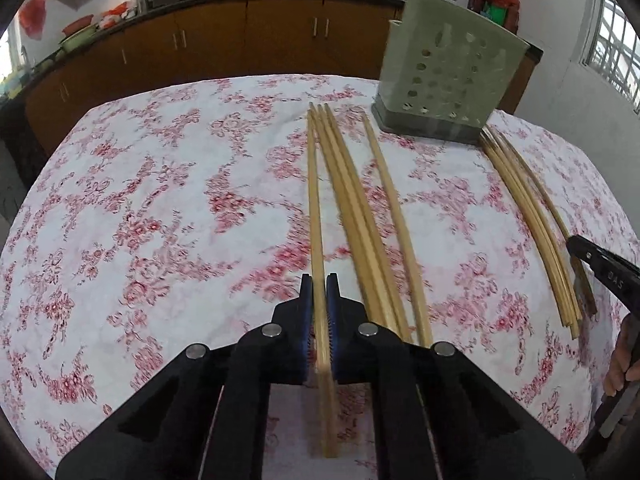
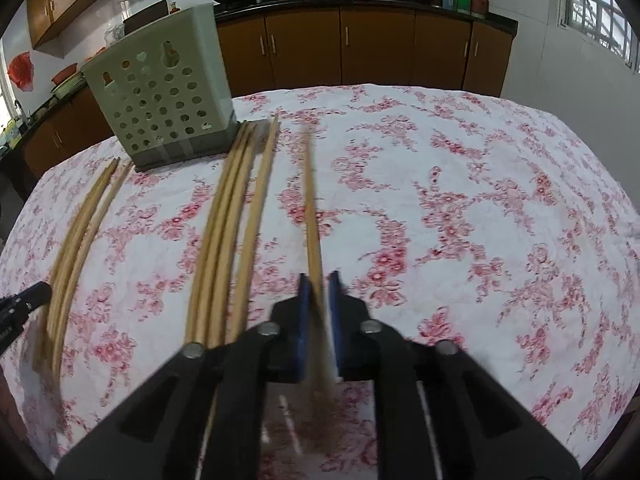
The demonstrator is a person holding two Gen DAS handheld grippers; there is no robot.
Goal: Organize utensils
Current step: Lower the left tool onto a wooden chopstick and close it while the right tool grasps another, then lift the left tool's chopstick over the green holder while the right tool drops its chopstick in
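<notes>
With each hand-held gripper clamped on one long bamboo chopstick, the left gripper [image 1: 319,292] on its own chopstick [image 1: 316,208] and the right gripper [image 2: 320,290] likewise, the pick-up step looks done; next, each stick needs tipping upright into the perforated pale-green plastic utensil holder [image 1: 448,76] ahead.

Tan chopsticks [image 1: 352,200], a pale green perforated holder [image 1: 448,76], and a white tablecloth [image 1: 160,200] with pink flowers.

On the table [image 2: 480,184], the holder [image 2: 160,92] stands at the far edge. Loose chopsticks [image 2: 224,216] lie lengthwise before it, just right; another bunch [image 2: 76,232] lies left, well apart.
</notes>
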